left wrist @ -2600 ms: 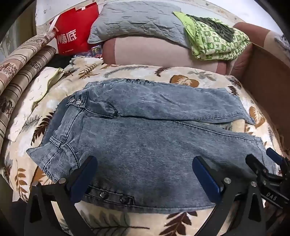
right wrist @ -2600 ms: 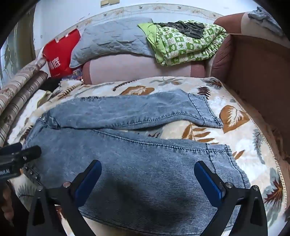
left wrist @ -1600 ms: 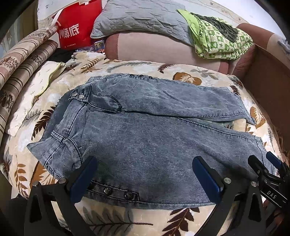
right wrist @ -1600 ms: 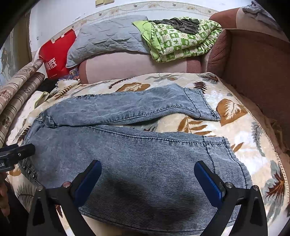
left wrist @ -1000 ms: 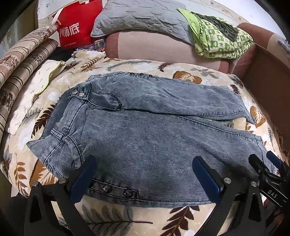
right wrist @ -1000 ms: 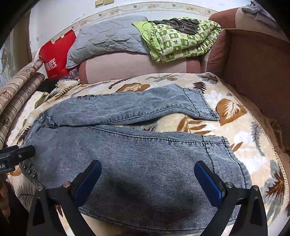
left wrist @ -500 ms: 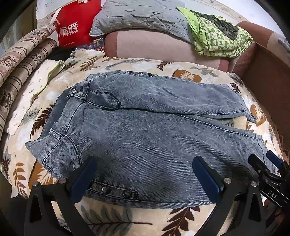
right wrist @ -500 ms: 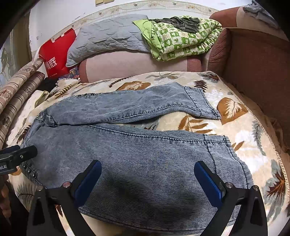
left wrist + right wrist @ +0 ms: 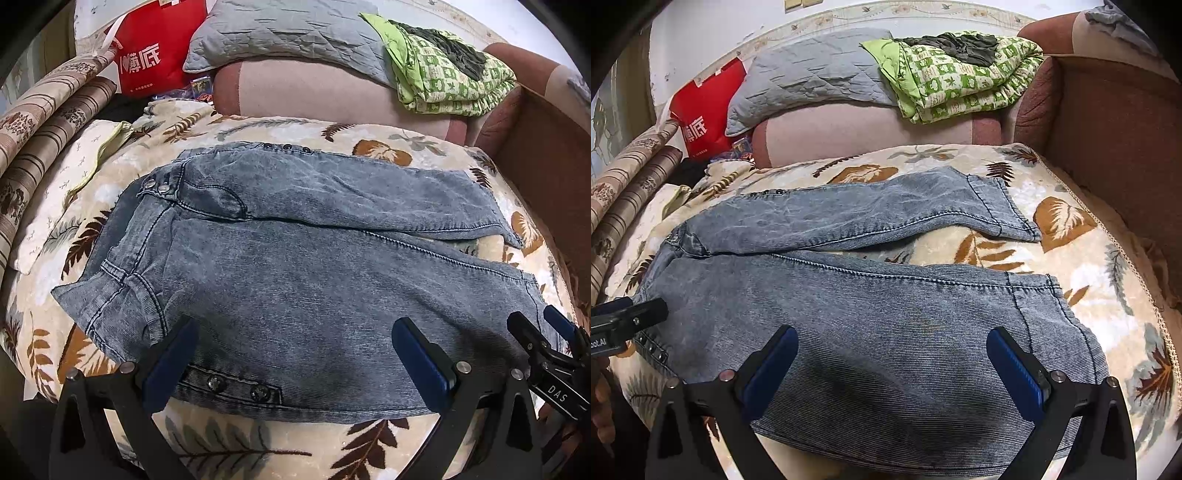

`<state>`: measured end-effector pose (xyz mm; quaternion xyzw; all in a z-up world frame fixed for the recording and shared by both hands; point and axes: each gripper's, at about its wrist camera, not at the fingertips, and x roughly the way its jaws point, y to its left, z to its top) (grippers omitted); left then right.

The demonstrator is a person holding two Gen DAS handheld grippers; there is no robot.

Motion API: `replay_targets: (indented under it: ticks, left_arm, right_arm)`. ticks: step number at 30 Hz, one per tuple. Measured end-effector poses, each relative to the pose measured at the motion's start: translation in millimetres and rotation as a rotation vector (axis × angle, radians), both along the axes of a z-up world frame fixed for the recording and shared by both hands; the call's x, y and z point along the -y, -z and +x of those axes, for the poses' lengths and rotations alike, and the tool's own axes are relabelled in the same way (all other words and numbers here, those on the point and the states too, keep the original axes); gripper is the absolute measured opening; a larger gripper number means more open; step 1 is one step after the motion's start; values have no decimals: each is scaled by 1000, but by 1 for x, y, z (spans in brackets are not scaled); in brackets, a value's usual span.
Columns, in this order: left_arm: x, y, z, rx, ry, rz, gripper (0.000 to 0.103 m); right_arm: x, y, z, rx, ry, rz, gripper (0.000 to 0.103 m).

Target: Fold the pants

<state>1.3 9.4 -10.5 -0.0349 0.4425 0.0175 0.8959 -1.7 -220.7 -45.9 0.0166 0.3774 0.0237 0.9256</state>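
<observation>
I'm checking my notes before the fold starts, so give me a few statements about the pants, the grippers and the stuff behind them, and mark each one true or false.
1. The pants lie spread flat on the leaf-print blanket. True.
2. The left gripper is clamped on the waistband. False: its jaws are wide open and hold nothing.
3. The right gripper is open above the near leg. True.
4. The two legs are stacked one on the other. False: they lie side by side, with blanket showing between them.
5. The green patterned quilt lies on the pants. False: it sits on the sofa back behind.
</observation>
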Motion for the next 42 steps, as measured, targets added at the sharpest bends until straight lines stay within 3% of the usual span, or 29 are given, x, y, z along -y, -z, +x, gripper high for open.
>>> replay_targets:
  ticks: [28,38,40,42]
  left_arm:
    - [0,1,0,-8,1,12,103]
    - [-28,-1,-8,-4,-34,-29,103]
    - [-46,-2,-13,2,-57,-46,103]
    - [-73,-2,-19,6,-130,-47,103]
  right_arm:
    - [1,1,0,-8,6,-4,103]
    - [-3,5,2,-7,10,-20,103]
    - [1,6,0,-44,9,37,103]
    - [9,4,-5,-119,10,177,103]
